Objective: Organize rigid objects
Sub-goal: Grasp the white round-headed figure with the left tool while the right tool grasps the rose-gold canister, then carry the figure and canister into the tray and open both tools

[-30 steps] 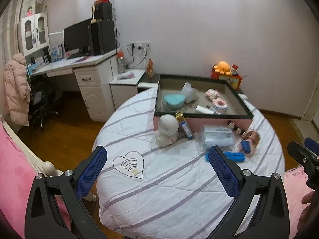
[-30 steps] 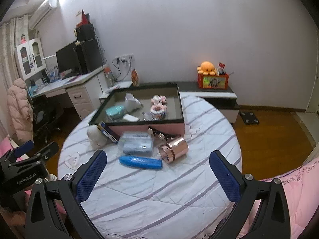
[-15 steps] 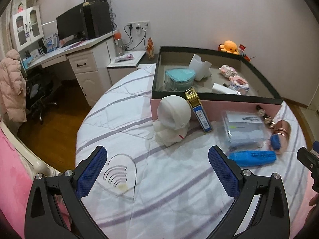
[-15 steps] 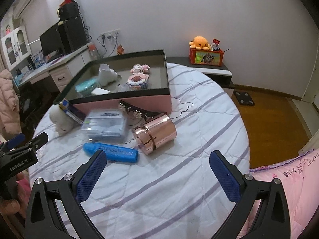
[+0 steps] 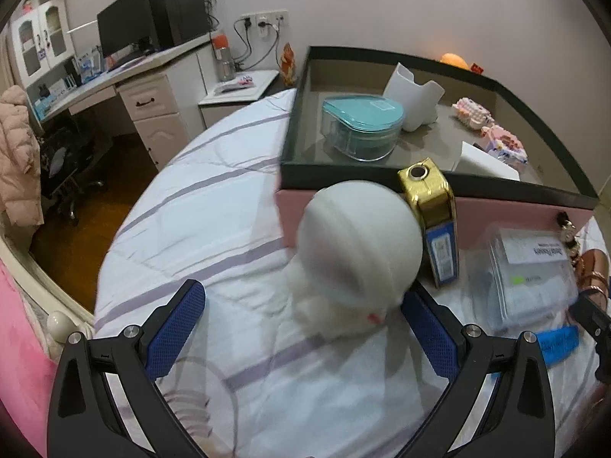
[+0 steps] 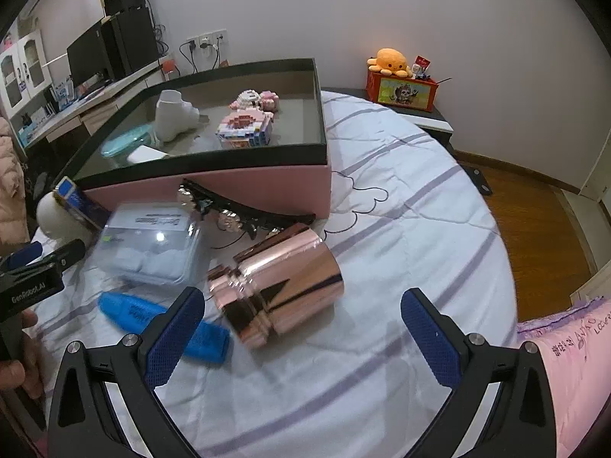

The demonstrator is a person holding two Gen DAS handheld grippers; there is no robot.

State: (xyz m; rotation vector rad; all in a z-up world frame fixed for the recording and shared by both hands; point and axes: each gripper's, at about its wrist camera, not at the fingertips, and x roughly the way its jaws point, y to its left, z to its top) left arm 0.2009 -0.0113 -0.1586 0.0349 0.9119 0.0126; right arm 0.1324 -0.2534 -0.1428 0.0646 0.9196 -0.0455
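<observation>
Pink box [image 6: 229,179] with teal container [image 5: 361,126], brick models [image 6: 246,126].

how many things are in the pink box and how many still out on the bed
In the pink box: 5 (teal container, white holder, white block, two brick models)
Out on the bed: 6 (white figurine, gold-capped blue box, clear case, blue tube, rose-gold canister, jewelled clip)
Total: 11

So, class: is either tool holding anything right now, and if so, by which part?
Nothing is held. The left tool is open around the white figurine; the right tool is open near the rose-gold canister.
</observation>
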